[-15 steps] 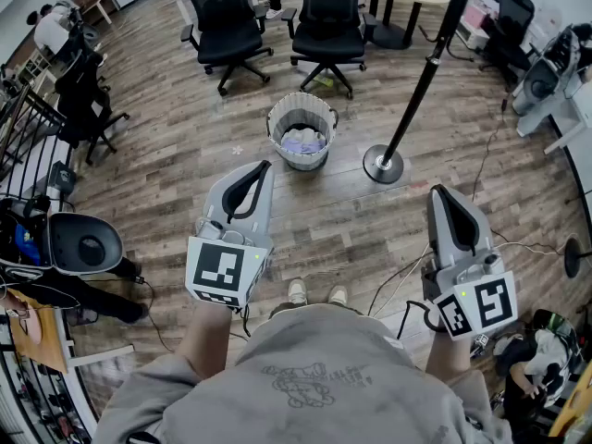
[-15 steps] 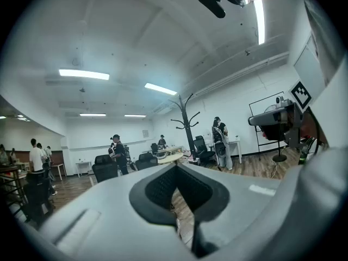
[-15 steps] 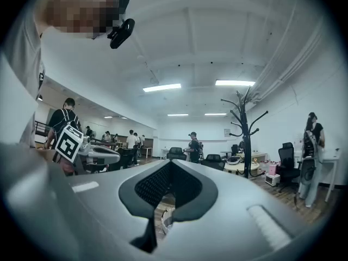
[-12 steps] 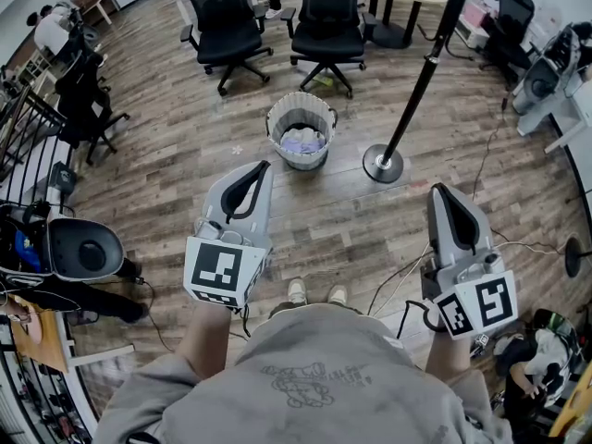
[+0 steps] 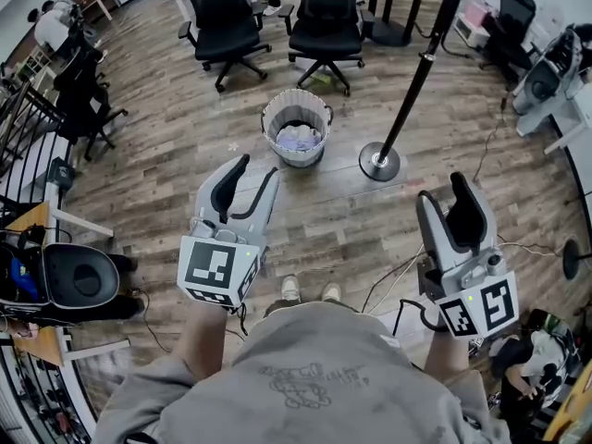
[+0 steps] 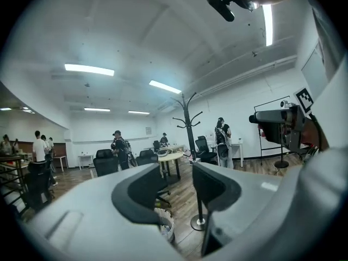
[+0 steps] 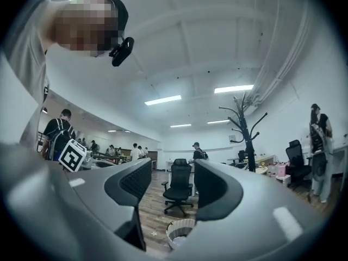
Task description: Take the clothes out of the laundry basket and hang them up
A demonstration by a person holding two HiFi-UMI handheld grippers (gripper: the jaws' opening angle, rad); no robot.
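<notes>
A pale woven laundry basket [image 5: 297, 118] stands on the wood floor ahead of me, with light clothes [image 5: 299, 139] bunched inside. To its right rises a black coat stand [image 5: 421, 63] on a round base [image 5: 379, 163]. My left gripper [image 5: 258, 166] is held in the air short of the basket, jaws open and empty. My right gripper [image 5: 442, 188] hovers further right, near the stand's base, also open and empty. The left gripper view shows the basket [image 6: 163, 228] and stand [image 6: 190, 118] between that gripper's [image 6: 176, 186] jaws. The right gripper view has the basket [image 7: 180, 234] low between that gripper's [image 7: 171, 184] jaws.
Two black office chairs [image 5: 222, 21] [image 5: 324, 17] stand behind the basket. Cables [image 5: 398, 280] trail on the floor by my feet. A dark machine [image 5: 69, 276] and racks line the left edge; desks and gear crowd the right. Several people stand at the room's far end [image 6: 117, 145].
Both grippers were shut in the earlier frames; their jaws now stand apart. The hands have stayed in nearly the same place, and the basket has not moved.
</notes>
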